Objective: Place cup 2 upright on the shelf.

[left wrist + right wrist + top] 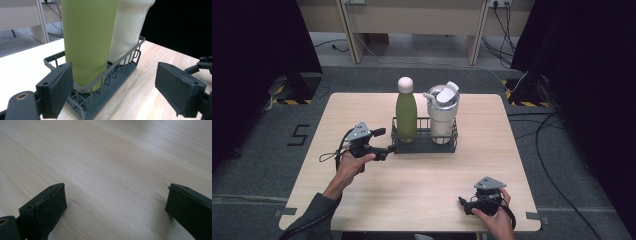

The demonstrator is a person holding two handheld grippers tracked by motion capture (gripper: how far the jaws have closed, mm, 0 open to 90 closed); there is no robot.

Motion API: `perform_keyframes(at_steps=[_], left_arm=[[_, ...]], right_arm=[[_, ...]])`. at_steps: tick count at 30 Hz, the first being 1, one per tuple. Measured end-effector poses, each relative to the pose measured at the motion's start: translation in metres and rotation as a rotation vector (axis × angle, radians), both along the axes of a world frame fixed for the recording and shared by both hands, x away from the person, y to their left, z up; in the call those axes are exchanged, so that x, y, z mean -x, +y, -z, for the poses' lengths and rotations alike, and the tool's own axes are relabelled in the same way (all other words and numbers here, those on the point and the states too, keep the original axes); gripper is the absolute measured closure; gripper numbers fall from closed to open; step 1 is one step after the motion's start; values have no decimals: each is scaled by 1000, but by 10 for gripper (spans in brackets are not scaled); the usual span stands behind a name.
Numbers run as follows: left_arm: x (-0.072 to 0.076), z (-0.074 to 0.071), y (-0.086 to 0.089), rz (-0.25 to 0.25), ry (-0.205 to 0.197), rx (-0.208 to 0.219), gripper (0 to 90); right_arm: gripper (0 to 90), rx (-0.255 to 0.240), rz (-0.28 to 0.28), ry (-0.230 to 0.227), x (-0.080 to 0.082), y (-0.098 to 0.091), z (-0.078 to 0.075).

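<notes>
The only writing that could be read was a dark "5" [300, 135] marked on the grey floor to the left of the table [362, 200]; no brand or label showed on either bottle.

A dark grey wire basket [424, 144] stood near the middle of the table, its long side facing the person. It was a low rectangular rack of thin rods with a doubled top rim. Upright in its left end stood an olive-green bottle [406, 116] with a matt body and a pale rounded cap. Just beside it, in the right end, stood a cream tumbler [442, 120] with a grey and white flip lid.

The left gripper [387, 141] was at the basket's left end. In the left gripper view its jaws stood released, one pad close to the basket's rim by the green bottle, the other well off over bare wood; whether the near pad touched the wire could not be told.

The right gripper [466, 205] lay low near the table's front right corner, jaws wide apart with nothing but wood between them.
</notes>
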State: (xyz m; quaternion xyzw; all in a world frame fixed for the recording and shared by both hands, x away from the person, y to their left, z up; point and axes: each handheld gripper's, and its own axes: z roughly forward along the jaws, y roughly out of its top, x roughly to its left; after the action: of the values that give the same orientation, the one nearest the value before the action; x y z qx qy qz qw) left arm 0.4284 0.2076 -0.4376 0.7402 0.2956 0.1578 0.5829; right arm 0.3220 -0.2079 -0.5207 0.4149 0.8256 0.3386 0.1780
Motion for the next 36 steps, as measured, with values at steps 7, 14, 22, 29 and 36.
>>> perform_keyframes(at_steps=[7,14,22,29,36], left_arm=[[8,0,1,6,1,6,149],[19,7,2,16,8,13,149],[27,10,5,20,6,21,149],[33,14,5,22,-1,14,149],[38,19,6,24,0,8,149]], right_arm=[[34,0,0,0,0,0,0],[34,0,0,0,0,0,0],[33,0,1,0,0,0,0],[32,-1,1,-1,0,0,0],[32,-1,1,-1,0,0,0]])
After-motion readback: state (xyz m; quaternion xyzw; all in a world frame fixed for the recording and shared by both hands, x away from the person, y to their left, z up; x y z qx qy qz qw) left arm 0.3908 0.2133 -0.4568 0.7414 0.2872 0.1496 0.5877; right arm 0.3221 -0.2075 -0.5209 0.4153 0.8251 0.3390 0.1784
